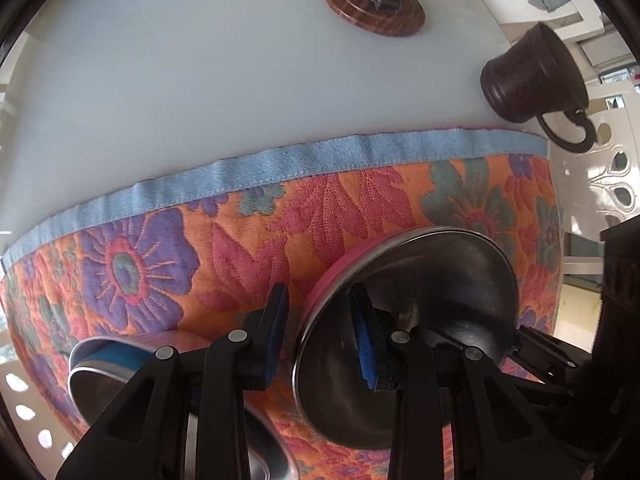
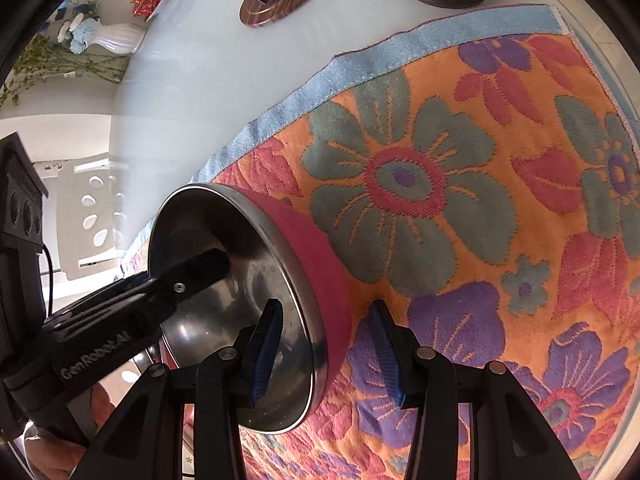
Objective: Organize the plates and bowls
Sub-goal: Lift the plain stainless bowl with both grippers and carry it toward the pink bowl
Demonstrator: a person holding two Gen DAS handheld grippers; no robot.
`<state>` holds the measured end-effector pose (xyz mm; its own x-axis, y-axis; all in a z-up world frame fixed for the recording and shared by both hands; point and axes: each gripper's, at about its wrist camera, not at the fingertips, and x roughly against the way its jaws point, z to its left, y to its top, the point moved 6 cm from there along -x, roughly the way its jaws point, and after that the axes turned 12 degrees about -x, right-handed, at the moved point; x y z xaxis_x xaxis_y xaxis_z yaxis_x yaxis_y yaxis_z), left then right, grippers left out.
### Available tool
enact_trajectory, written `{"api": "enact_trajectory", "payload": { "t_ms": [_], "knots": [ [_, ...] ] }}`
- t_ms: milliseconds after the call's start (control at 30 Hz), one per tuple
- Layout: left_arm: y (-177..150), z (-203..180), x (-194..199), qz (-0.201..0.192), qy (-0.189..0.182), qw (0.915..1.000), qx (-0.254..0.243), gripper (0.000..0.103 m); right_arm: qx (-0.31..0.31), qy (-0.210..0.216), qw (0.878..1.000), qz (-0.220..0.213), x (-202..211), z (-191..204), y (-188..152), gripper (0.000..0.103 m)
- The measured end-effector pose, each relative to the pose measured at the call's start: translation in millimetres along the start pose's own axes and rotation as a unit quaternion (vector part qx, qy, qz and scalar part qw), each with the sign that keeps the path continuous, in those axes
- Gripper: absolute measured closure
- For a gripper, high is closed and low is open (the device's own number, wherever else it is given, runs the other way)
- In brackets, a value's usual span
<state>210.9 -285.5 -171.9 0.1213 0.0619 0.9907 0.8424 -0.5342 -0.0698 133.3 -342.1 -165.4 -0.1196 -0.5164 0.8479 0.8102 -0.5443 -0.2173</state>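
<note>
Nearest me, the left tool (image 1: 319, 294) straddles the rim of the pink-sided steel bowl (image 1: 420, 280), one finger inside and one outside, clenched on its wall. The right tool (image 2: 325, 306) straddles the opposite rim the same way, but I cannot tell whether its pads press. The bowl hangs tilted over the floral mat (image 1: 240, 248) on the table (image 1: 200, 80). A blue-sided steel bowl (image 1: 108, 360) sits beside it. A dark mug (image 1: 528, 76) stands near the table's right edge.

Left gripper (image 1: 320, 332): black plastic linkage arms, silver pivot pins, blue ribbed pads (image 1: 366, 356). Right gripper (image 2: 324, 354): same build. Left body printed "GenRobot.AI" in white; one screw visible.
</note>
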Motion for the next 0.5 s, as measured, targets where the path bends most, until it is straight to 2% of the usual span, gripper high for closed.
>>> {"api": "enact_trajectory", "payload": {
  "t_ms": [133, 200, 267, 367, 500],
  "knots": [
    [4, -9, -6, -0.011, 0.008, 0.9999, -0.009, 0.078, 0.002, 0.001, 1.000, -0.004, 0, -1, -2, 0.060],
    [4, -12, -6, -0.017, 0.007, 0.9998, -0.011, 0.080, 0.004, -0.001, 1.000, -0.007, 0, -1, -2, 0.065],
    [4, -14, -4, -0.018, 0.002, 0.9998, -0.006, 0.082, 0.001, 0.006, 1.000, -0.010, -1, 3, -4, 0.077],
    [0, -8, 0, -0.020, -0.005, 0.9998, -0.002, 0.084, 0.007, -0.007, 1.000, -0.023, 2, 0, -5, 0.084],
    [-6, -6, 4, -0.024, -0.011, 0.9996, 0.004, 0.085, 0.008, -0.003, 1.000, -0.029, 9, -1, -7, 0.085]
  ]
}}
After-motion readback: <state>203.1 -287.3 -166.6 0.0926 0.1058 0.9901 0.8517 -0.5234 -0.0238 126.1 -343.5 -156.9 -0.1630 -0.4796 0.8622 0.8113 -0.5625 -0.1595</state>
